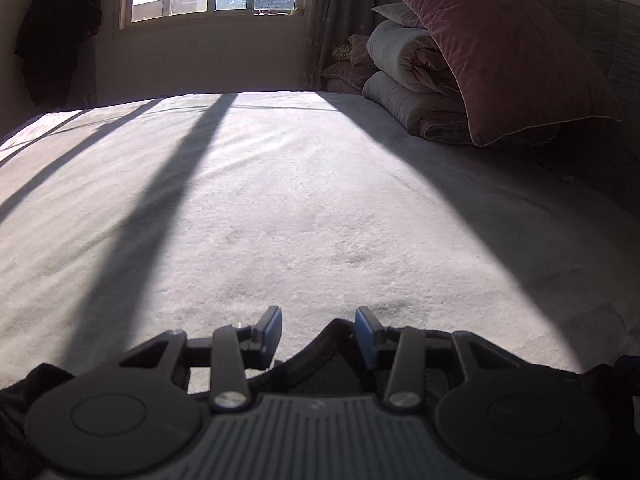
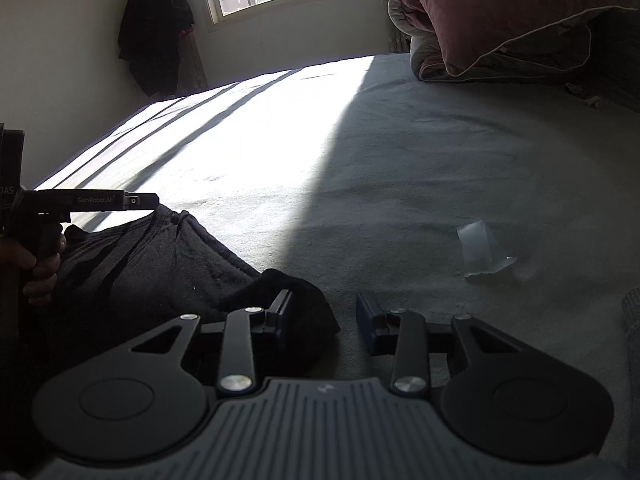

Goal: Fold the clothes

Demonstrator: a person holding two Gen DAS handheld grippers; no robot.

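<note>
A dark grey garment (image 2: pixel 152 268) lies bunched on the near edge of the bed (image 2: pixel 400 168). In the left wrist view only its dark edge (image 1: pixel 316 364) shows under the fingers. My left gripper (image 1: pixel 318 334) is open just above that edge, with fabric rising between its blue pads. It also shows from the side in the right wrist view (image 2: pixel 140 201), over the garment's far part. My right gripper (image 2: pixel 324 318) is open and low, its left finger (image 2: pixel 282 314) over the garment's black right corner, its right finger (image 2: pixel 370 320) over bare bedspread.
A pale fleecy bedspread (image 1: pixel 280 208) covers the bed, half in sunlight. Folded quilts (image 1: pixel 408 80) and a pink pillow (image 1: pixel 500 48) are stacked at the far right. A scrap of clear plastic (image 2: pixel 482 250) lies right of my right gripper. Dark clothes (image 2: pixel 156 32) hang on the far wall.
</note>
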